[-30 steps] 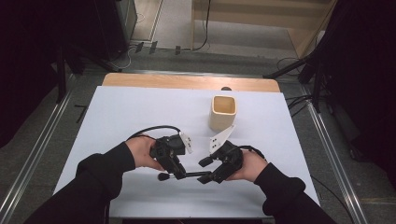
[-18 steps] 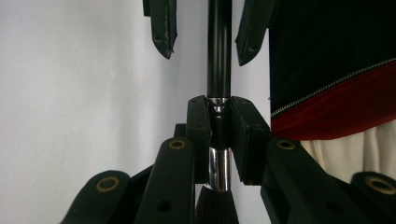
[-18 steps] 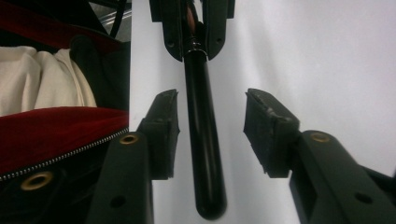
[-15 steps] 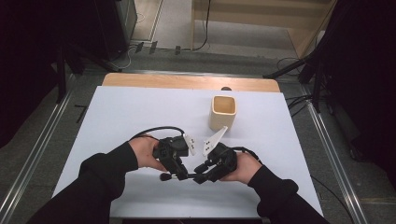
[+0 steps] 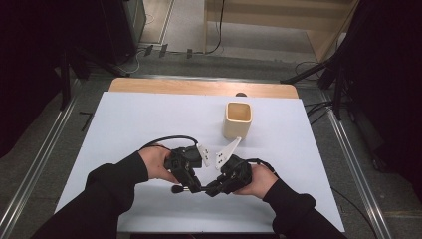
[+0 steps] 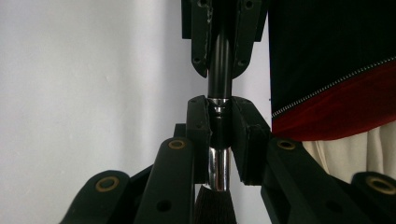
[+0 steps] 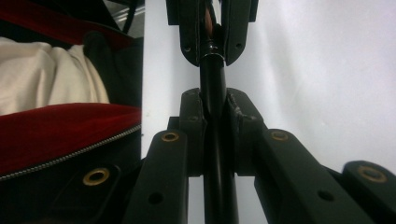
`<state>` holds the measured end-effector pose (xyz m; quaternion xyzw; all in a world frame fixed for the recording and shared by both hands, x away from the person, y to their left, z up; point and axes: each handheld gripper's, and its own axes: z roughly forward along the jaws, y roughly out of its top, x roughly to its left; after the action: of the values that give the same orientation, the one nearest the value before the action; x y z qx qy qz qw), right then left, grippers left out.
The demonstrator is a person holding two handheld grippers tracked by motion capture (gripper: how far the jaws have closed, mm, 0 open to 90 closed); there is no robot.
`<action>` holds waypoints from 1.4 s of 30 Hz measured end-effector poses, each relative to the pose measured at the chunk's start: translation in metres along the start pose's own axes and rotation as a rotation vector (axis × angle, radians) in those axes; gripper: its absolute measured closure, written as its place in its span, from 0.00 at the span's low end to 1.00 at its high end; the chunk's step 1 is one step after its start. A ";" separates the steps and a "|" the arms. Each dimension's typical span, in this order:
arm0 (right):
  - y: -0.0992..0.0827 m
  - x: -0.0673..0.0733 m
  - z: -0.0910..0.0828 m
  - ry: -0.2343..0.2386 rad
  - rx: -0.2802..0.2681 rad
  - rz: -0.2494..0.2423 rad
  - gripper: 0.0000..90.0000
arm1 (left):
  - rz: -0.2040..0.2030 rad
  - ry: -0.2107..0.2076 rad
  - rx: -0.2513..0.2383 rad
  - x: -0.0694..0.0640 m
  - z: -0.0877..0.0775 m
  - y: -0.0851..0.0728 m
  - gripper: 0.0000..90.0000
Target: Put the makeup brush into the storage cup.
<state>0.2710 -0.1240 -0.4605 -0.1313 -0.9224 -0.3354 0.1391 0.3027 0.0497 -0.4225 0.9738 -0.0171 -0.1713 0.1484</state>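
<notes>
A brush with a black handle [image 6: 219, 74], a silver ferrule [image 6: 218, 168] and dark bristles [image 6: 212, 210] lies level between both grippers, just above the white table near its front edge. My left gripper [image 6: 219, 116] is shut on the ferrule end; in the high view this left gripper [image 5: 186, 172] sits at centre left. My right gripper [image 7: 214, 112] is shut on the black handle [image 7: 212, 79], and in the high view it [image 5: 229, 177] faces the left one closely. The brush [image 5: 199, 189] spans the short gap between them.
A beige square cup [image 5: 238, 119] stands upright behind the grippers, right of centre. The white sheet [image 5: 149, 119] covers the table, with a wooden edge [image 5: 199, 87] at the back. A person's dark sleeves and a red garment [image 7: 56, 130] are close by.
The right hand has slid a little left and toward the front edge, closing in on the left hand. Both grippers have kept their hold on the brush.
</notes>
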 end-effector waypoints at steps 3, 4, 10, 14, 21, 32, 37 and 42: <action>-0.002 -0.001 -0.001 0.009 -0.009 0.012 0.88 | -0.026 -0.007 -0.017 0.003 -0.001 0.000 0.83; -0.004 -0.002 -0.002 0.017 -0.017 0.018 0.88 | -0.043 -0.016 -0.038 0.005 -0.003 -0.001 0.73; -0.012 -0.005 -0.010 -0.016 -0.064 0.047 0.88 | -0.116 -0.037 -0.149 0.017 -0.012 -0.010 0.47; -0.018 -0.004 -0.014 -0.036 -0.075 0.079 0.88 | -0.144 -0.037 -0.176 0.021 -0.016 -0.014 0.41; -0.031 -0.006 -0.019 -0.047 -0.114 0.135 0.88 | -0.188 -0.026 -0.228 0.020 -0.014 -0.020 0.40; -0.047 -0.004 -0.029 -0.070 -0.150 0.194 0.88 | -0.216 0.069 -0.333 0.015 -0.021 -0.038 0.37; -0.053 -0.004 -0.028 -0.086 -0.133 0.216 0.88 | -0.234 0.007 -0.427 0.013 -0.026 -0.048 0.30; -0.055 -0.003 -0.028 -0.087 -0.149 0.238 0.88 | -0.284 0.032 -0.435 0.013 -0.023 -0.056 0.30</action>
<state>0.2601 -0.1834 -0.4731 -0.2641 -0.8781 -0.3779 0.1279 0.3223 0.1087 -0.4224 0.9143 0.1594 -0.1746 0.3289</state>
